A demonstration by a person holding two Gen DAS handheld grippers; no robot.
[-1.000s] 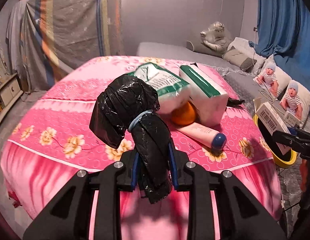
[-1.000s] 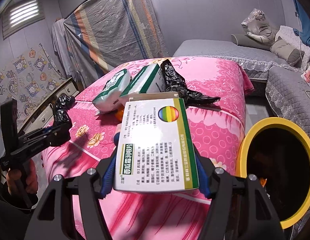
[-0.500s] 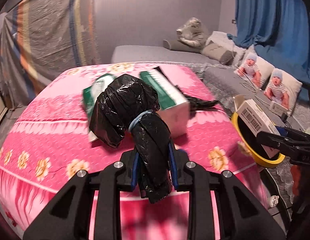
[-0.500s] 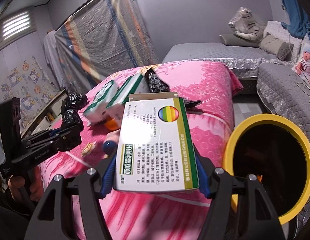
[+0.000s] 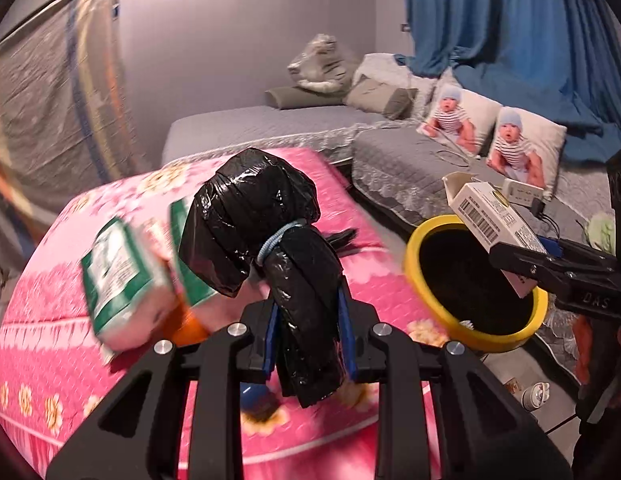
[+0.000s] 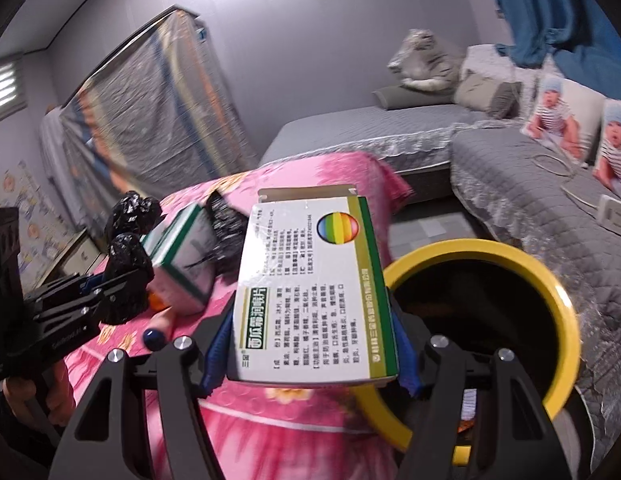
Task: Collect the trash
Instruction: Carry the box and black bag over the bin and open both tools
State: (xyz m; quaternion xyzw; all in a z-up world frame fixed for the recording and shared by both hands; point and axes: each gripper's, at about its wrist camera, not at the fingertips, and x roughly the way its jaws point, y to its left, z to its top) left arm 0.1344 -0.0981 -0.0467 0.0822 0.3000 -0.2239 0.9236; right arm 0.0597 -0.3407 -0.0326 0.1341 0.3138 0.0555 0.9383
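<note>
Both hands loaded, bin just to the right

The right gripper, fingers clamped on the medicine box, was nearer the yellow-rimmed bin; the left gripper pinched a tied black bag.

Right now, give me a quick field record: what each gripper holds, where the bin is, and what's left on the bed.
left gripper: shut on black bag
right gripper: shut on box
bin: yellow rim, open, beside the bed
box vs bin: over the bin's near rim in the left view, not yet dropped
left on bed: two green-white packs, orange item, blue-capped tube, loose black bag
</note>
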